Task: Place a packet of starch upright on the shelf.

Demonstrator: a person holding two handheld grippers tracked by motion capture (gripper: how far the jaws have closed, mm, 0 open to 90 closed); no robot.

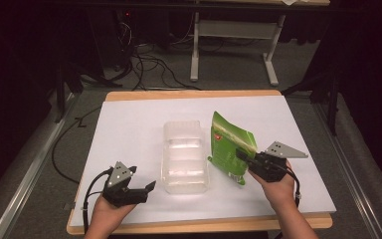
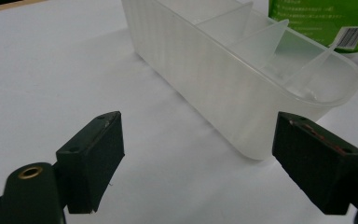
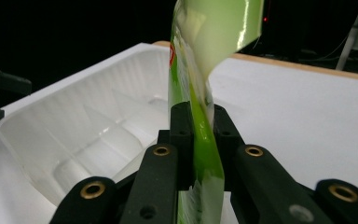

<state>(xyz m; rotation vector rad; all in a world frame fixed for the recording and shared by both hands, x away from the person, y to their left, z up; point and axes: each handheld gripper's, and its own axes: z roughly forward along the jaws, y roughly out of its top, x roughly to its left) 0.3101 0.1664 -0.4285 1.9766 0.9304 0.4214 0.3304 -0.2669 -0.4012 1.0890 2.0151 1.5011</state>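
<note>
Green and glossy, the pouch stood upright on the white worktop just right of the clear plastic tray, pinched by the right gripper. Nearby, the left gripper rested with jaws wide apart, holding nothing.

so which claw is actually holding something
The right claw: its jaws pinch the green packet. The left claw stands open beside the clear tray, holding nothing.

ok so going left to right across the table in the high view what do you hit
left gripper → clear plastic bin → green pouch → right gripper, clamped on the pouch's edge
</note>
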